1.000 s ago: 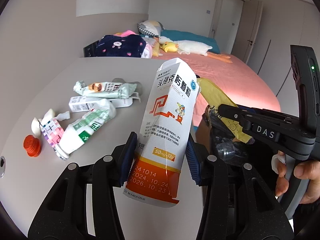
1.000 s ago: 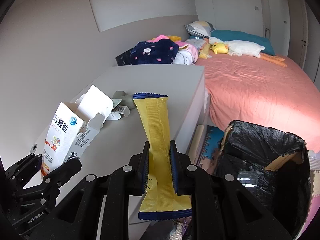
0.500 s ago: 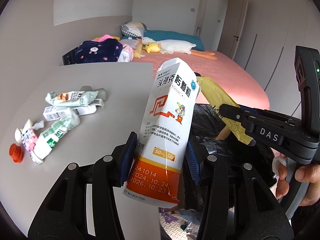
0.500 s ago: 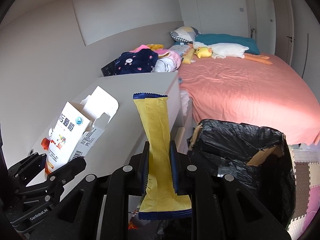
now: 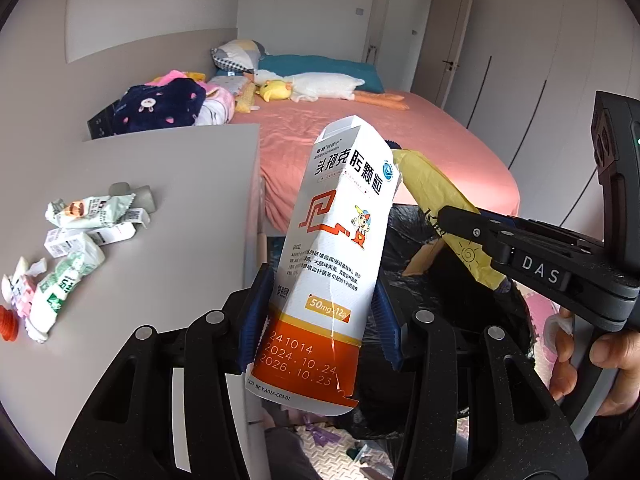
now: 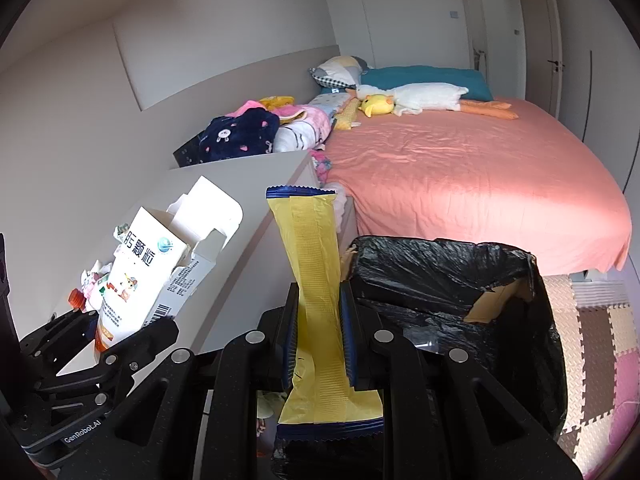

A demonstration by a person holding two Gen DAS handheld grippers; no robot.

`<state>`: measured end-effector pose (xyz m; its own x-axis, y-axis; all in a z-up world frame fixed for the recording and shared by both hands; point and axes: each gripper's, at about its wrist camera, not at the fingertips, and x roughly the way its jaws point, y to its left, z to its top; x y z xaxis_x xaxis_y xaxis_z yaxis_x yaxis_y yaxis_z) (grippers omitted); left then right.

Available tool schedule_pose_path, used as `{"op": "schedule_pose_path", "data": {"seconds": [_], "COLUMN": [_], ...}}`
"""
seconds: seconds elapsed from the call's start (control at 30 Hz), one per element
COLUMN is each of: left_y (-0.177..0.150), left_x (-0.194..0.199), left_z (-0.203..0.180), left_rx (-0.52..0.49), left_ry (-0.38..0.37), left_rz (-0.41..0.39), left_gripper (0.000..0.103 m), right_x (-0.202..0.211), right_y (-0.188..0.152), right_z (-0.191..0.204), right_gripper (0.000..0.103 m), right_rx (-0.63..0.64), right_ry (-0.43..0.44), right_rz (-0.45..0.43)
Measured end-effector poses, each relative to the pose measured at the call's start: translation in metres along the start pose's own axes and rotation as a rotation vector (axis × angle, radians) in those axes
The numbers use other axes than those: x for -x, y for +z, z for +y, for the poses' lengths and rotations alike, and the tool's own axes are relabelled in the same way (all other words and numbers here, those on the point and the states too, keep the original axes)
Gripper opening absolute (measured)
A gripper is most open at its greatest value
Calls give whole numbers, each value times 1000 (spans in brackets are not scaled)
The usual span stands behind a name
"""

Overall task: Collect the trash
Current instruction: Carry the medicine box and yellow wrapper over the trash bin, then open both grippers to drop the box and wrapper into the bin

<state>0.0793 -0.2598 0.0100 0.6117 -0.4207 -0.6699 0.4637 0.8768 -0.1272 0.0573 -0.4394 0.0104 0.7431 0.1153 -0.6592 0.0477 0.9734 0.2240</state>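
Far to my left, on the grey tabletop [image 5: 168,208], the rest of the rubbish lies in a loose heap: a small red bottle cap [image 5: 7,322] at the near edge, then crumpled white-and-green wrappers [image 5: 66,276] and a small white carton [image 5: 90,236] behind them. My left gripper [image 5: 320,316] is clamped on a tall white-and-orange cardboard medicine box [image 5: 336,264], its blue pads pressing the box's lower sides; the box stands nearly upright, leaning a little to the left, with its top flaps open. To the right of it my right gripper [image 6: 318,344] is squeezed tight on a long flat yellow foil wrapper with dark blue ends [image 6: 314,280], which stands up between the pads and hangs out below them. My right hand [image 5: 600,364] wraps that gripper's handle. Just right of the wrapper, below both grippers, sits the cardboard bin lined with a black plastic bag [image 6: 448,276], beside the tabletop's edge. Behind it spreads the bed with a salmon-pink sheet [image 6: 460,172].
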Motion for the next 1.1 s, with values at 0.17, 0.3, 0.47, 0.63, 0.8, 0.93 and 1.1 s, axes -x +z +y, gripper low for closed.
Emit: {"op": "schedule_pose_path", "data": {"seconds": [0.17, 0.3, 0.47, 0.63, 0.8, 0.93, 1.1], "left_y": [4, 6, 10, 9, 9, 7, 0], "left_x": [-11, -17, -28, -38, -50, -54, -54], "left_z": [-13, -24, -39, -53, -65, -76, -90], "left_rx": [-18, -36, -58, -80, -100, -129, -176], "left_ry": [-28, -49, -78, -101, -128, -170, -125], "left_rz": [15, 26, 46, 67, 96, 114, 83], "left_gripper": [47, 48, 48, 49, 49, 58, 97], "right_x": [4, 7, 12, 15, 15, 16, 27], "right_y": [0, 0, -2, -4, -10, -13, -17], "right_z": [-15, -28, -48, -70, -92, -109, -129], "right_gripper": [20, 20, 20, 20, 20, 20, 91], "right_rx": [-26, -47, -78, -111, -153, -184, -270], "right_ry": [-18, -35, -62, -88, -117, -136, -252], "right_rz": [-5, -10, -17, -18, -11, -7, -65]}}
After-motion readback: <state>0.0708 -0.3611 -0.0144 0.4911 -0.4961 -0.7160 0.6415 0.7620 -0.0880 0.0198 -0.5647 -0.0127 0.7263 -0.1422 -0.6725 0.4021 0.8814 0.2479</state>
